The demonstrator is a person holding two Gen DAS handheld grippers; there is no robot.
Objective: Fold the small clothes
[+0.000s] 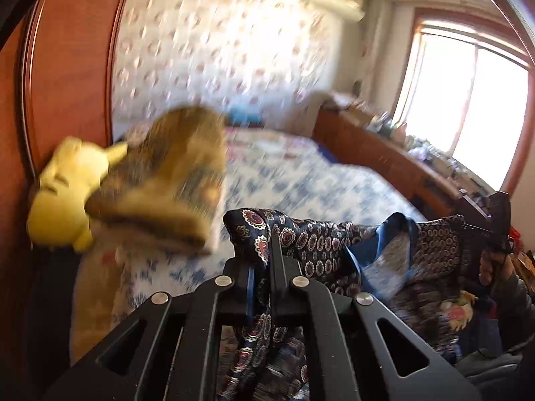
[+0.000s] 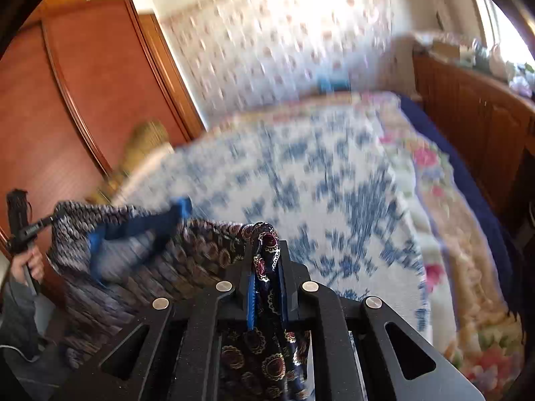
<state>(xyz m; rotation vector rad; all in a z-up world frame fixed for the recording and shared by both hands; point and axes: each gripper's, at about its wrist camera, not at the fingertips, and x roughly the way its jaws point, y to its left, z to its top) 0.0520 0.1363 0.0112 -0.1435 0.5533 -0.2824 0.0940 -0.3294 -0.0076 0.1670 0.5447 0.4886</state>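
A dark patterned garment (image 1: pixel 321 244) with a blue lining hangs stretched between both grippers, raised above a blue-and-white bedspread (image 2: pixel 334 180). The left gripper (image 1: pixel 262 254) is clamped narrowly on one corner, the right gripper (image 2: pixel 267 247) likewise on another. In the left view, a yellow plush toy (image 1: pixel 63 193) lies at nine o'clock. To fold well, probably keep the top edge taut and level while lowering it flat.

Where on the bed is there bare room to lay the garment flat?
The blue-and-white bedspread lies bare between the garment and the floral border by the cabinet. The wardrobe side is crowded: a yellow plush and brown bundle.
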